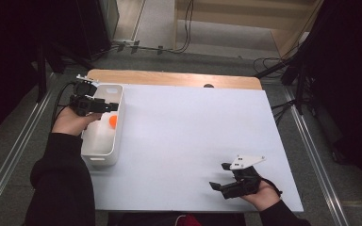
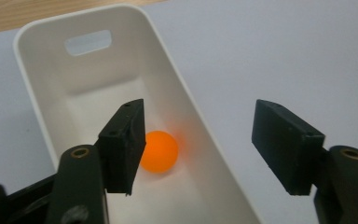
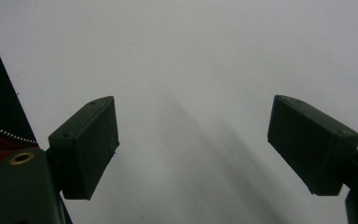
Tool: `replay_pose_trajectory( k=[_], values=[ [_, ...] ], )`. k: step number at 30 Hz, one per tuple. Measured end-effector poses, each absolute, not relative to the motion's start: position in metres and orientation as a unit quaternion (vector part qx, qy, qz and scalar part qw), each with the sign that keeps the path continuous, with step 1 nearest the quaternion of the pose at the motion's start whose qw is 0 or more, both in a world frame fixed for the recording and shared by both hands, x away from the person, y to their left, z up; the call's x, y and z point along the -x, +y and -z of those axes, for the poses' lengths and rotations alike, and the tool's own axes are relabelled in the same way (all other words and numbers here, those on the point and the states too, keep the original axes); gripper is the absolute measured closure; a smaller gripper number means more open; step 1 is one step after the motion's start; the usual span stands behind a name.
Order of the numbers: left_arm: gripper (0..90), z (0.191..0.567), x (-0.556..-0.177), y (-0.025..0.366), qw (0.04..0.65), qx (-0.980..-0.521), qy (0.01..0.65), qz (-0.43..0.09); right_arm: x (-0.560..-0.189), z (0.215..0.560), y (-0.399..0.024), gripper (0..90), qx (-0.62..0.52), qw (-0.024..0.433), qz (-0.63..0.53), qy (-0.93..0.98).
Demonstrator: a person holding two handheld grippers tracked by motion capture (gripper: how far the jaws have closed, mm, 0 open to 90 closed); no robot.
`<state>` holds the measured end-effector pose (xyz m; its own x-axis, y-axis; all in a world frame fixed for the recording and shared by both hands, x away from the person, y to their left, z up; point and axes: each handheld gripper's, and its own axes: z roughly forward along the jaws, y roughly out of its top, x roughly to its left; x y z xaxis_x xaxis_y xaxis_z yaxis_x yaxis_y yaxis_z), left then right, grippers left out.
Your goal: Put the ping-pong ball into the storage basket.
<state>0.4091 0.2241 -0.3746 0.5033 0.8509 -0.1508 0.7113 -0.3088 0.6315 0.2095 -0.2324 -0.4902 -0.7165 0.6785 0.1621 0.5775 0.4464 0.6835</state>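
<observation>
An orange ball (image 1: pixel 113 121) lies on the floor of a long white bin (image 1: pixel 102 157) at the table's left edge. My left gripper (image 1: pixel 113 107) hovers over the bin's far half with its jaws apart. In the left gripper view the ball (image 2: pixel 158 150) rests below, beside the left jaw and free of both pads, against the bin's right wall (image 2: pixel 168 79); the left gripper (image 2: pixel 198 149) holds nothing. Near the front right corner my right gripper (image 1: pixel 219 175) stands open above the bare white surface, and the right gripper (image 3: pixel 193 144) has nothing between its jaws.
A white sheet (image 1: pixel 193 132) covers the table, with a strip of bare wood (image 1: pixel 169 77) along the far edge. Metal rails run along both sides of the table. Cables (image 1: pixel 184 42) trail over the floor beyond it.
</observation>
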Motion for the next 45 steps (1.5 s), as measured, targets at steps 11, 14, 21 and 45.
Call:
replay_pose_trajectory(
  k=[11,14,21,45],
  values=[
    [34.3,0.370,-0.406,0.208,0.338,-0.814,0.463,-0.096,-0.209,0.490,-0.233,15.0,-0.367,0.071,-0.374,0.849],
    [34.3,0.370,-0.406,0.204,0.345,-0.814,0.459,-0.087,-0.209,0.490,-0.234,15.0,-0.367,0.071,-0.374,0.849],
    [31.3,0.370,-0.405,0.195,0.352,-0.820,0.445,-0.073,-0.209,0.491,-0.234,15.0,-0.367,0.071,-0.374,0.849],
    [26.3,0.370,-0.392,0.153,0.372,-0.843,0.386,-0.035,-0.209,0.490,-0.235,15.0,-0.370,0.071,-0.374,0.848]
  ],
)
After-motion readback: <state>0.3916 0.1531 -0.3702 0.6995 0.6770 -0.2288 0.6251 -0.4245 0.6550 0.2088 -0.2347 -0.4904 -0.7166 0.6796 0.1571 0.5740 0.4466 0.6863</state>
